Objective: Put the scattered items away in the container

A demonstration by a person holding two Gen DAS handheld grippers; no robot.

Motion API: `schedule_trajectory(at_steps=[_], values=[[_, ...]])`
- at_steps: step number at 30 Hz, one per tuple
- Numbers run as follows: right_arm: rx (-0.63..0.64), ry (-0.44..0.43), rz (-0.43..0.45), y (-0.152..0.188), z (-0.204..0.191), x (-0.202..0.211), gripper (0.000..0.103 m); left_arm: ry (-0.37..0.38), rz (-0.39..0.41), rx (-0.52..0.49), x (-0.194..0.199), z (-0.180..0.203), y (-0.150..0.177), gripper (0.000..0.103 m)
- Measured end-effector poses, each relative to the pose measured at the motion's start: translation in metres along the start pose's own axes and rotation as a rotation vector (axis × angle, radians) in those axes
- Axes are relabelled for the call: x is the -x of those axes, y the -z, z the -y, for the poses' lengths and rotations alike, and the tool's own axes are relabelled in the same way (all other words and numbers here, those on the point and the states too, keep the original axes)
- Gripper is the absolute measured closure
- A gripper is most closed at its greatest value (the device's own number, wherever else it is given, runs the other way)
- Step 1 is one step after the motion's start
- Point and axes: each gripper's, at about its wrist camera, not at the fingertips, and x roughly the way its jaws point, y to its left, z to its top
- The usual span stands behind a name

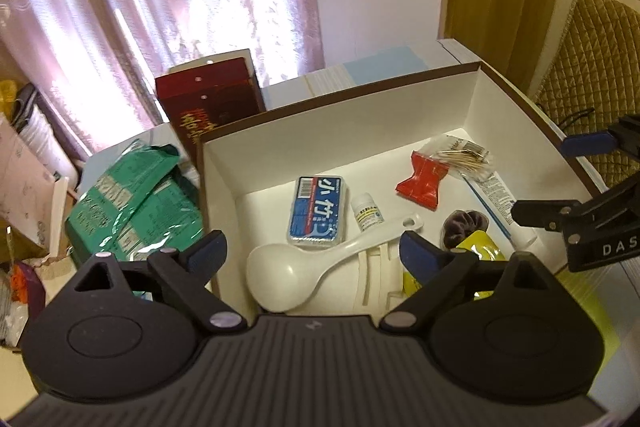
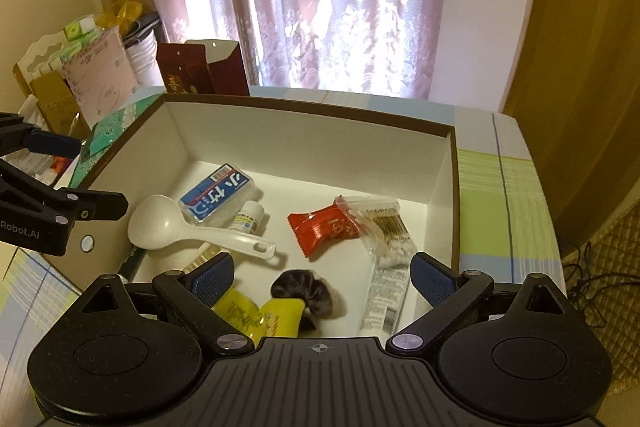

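A brown-rimmed box with white walls [image 1: 340, 115] [image 2: 300, 143] stands on the table. Inside lie a white spoon [image 1: 320, 263] [image 2: 160, 223], a blue tissue pack [image 1: 318, 213] [image 2: 218, 197], a small white bottle [image 1: 367, 213] [image 2: 250, 219], a red packet [image 1: 422, 181] [image 2: 324, 229], a cotton-swab bag [image 1: 466, 157] [image 2: 384, 227], a white tube [image 2: 384, 303], a dark scrunchie [image 1: 464, 227] [image 2: 304, 291] and a yellow packet [image 1: 480, 251] [image 2: 260, 315]. My left gripper [image 1: 312, 251] [image 2: 92, 175] hovers open over the box's left side, holding nothing. My right gripper [image 2: 322, 275] [image 1: 552, 179] hovers open over its right side, also holding nothing.
Green foil packages [image 1: 136, 195] lie left of the box. A dark red carton [image 1: 212, 103] [image 2: 200, 71] stands behind it. Cardboard and clutter fill the far left [image 2: 60, 83]. A striped tablecloth [image 2: 500, 195] covers the table, with a quilted chair back [image 1: 592, 67] at right.
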Motion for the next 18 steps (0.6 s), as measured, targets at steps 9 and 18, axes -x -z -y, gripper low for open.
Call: schedule_trajectory(at_steps=[9,18], values=[[-0.068,0.045,0.055,0.016,-0.013,0.034,0.003,-0.019,0.052,0.057,0.046,0.004,0.021,0.004],[-0.206,0.003,0.054,0.035,-0.023,0.069,0.003,0.001,0.069,0.085,0.081,0.016,0.050,0.004]])
